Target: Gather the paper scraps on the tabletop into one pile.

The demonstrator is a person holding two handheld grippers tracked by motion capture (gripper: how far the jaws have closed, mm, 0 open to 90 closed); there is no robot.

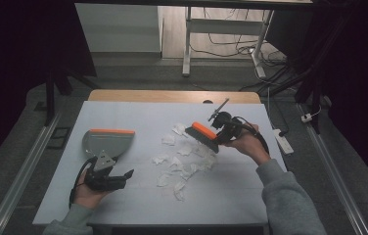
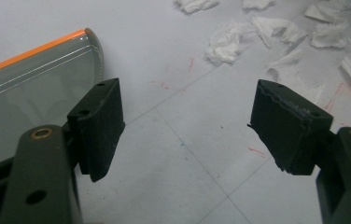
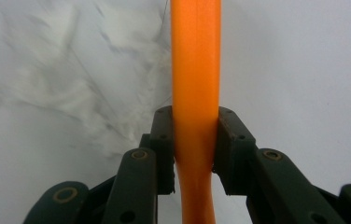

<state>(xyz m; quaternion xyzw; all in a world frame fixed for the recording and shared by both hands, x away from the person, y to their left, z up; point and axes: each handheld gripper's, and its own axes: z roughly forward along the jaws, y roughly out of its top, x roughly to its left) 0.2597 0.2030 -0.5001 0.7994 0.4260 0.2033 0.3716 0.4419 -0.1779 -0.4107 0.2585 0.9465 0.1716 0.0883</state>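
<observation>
- Over the right half of the worktop [image 1: 138, 115], the right gripper [image 1: 226, 128] is clamped on the orange handle [image 3: 195, 70] of a hand brush [image 1: 202, 136]; both jaws press flat against the handle's sides.
- Brush bristles hang dark at the right edge of the paper scraps [image 1: 182, 161], which lie scattered across the middle of the worktop.
- Near the left edge sits the grey dustpan [image 1: 106, 141], its orange lip [image 2: 29, 52] facing the far edge.
- Left gripper [image 1: 107, 180] hovers just behind the dustpan, toward the near edge, jaws spread wide and gripping nothing.
- Between those jaws lies bare white surface with faint red marks; crumpled tissue pieces [image 2: 227, 42] lie beyond.
</observation>
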